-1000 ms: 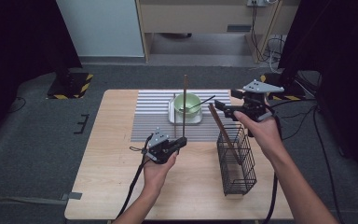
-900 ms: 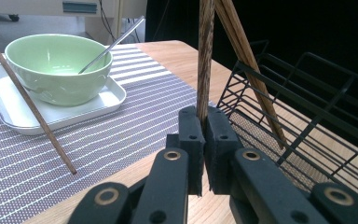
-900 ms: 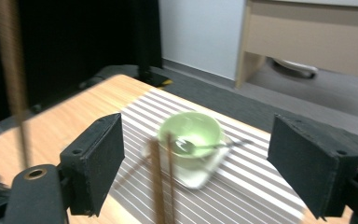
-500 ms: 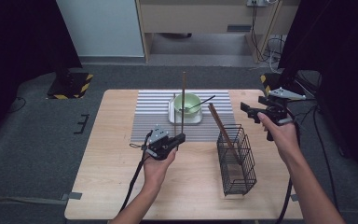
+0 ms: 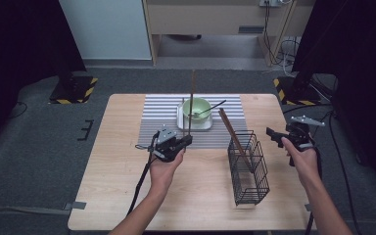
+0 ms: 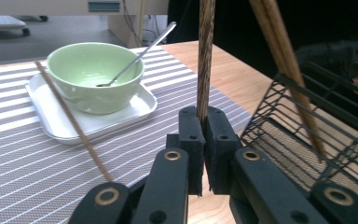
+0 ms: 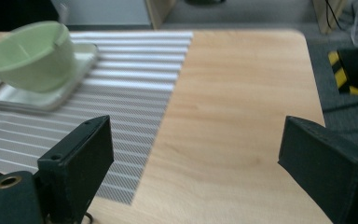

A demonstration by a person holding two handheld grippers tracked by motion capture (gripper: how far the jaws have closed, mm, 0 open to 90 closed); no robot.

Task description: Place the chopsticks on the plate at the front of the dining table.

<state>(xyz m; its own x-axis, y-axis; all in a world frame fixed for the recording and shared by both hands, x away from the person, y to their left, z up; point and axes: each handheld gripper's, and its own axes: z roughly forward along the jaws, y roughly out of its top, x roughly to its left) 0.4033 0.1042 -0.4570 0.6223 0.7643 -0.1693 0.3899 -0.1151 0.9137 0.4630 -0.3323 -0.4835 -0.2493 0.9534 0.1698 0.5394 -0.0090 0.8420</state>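
Held thing: a long, dark brown wooden chopstick (image 6: 205, 56), standing upright over the grey striped placemat (image 5: 162, 108), just in front of the pale green ceramic bowl (image 5: 196, 108) on its white rectangular tray (image 6: 98, 122).
Left gripper (image 6: 204, 122): jaws clamped tight on the chopstick's lower end — the stick rises straight up from between the black pads.
Right gripper (image 7: 193, 149): jaws wide apart with nothing between them, having just been opening; it hangs over bare wood at the right edge of the light wooden table (image 5: 127, 196).
Likely destination: the black wire basket (image 5: 248, 166) to the right, where two matching brown chopsticks (image 5: 232, 132) already lean.
Handling: probably light, stiff and smooth — a stick held so low may swing or slip if tilted fast; a grip nearer the middle would steady it.
Left on mat: a thin pale stick (image 6: 72, 120) lying against the tray; a metal spoon (image 6: 137, 53) rests in the bowl.
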